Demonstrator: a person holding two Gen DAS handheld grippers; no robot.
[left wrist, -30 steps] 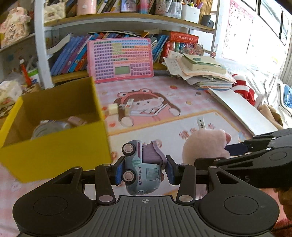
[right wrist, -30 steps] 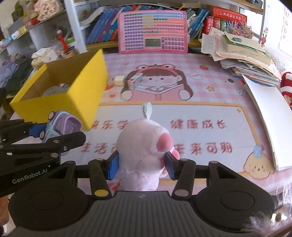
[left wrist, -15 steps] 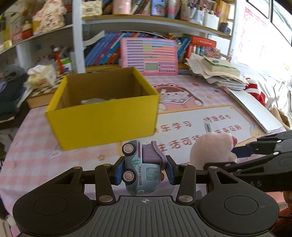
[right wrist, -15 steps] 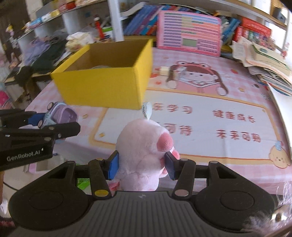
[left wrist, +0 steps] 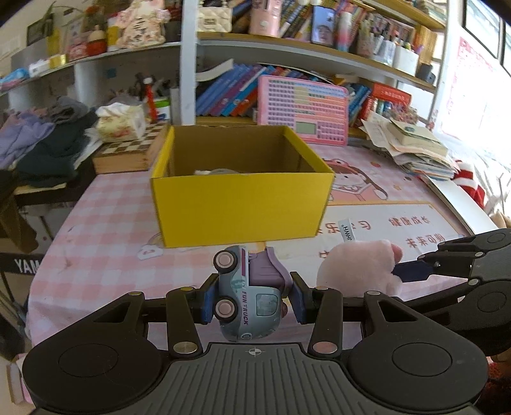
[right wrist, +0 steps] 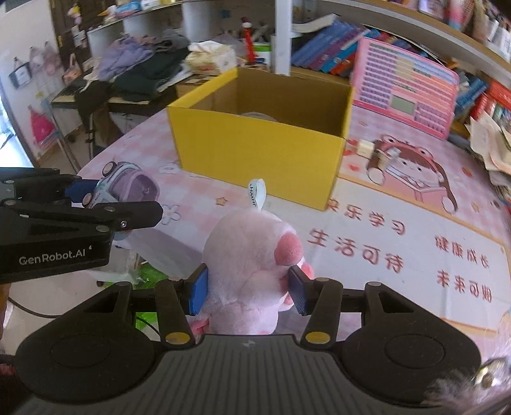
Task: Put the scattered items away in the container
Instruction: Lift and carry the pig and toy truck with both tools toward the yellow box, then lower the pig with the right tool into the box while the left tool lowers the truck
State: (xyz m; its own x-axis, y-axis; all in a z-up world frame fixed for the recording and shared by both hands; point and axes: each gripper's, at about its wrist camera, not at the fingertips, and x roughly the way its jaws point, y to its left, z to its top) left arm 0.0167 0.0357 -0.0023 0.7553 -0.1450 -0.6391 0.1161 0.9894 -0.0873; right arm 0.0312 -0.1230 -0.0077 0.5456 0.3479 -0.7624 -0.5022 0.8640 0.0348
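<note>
Table (left wrist: 105, 223): covered w/ pink checked cloth, cartoon-print mat (right wrist: 399, 204) on top. Behind table: white shelving unit (left wrist: 188, 64), two tiers, upper shelf (left wrist: 319, 51) packed w/ books, boxes, misc. items; lower tier holds row of books (left wrist: 223, 92). Paper stack (left wrist: 415, 150) at table's right rear. Left side: clothes pile (left wrist: 41, 140) on a low surface, chequered board (left wrist: 127, 147) adjacent. Bright daylight enters from right; window (left wrist: 482, 25) partly visible. Floor (right wrist: 48, 153) light-coloured, seen at left.

The left gripper (left wrist: 252, 301) clamps its load (low in frame); the right gripper (right wrist: 248, 290) likewise, both level, side by side.
</note>
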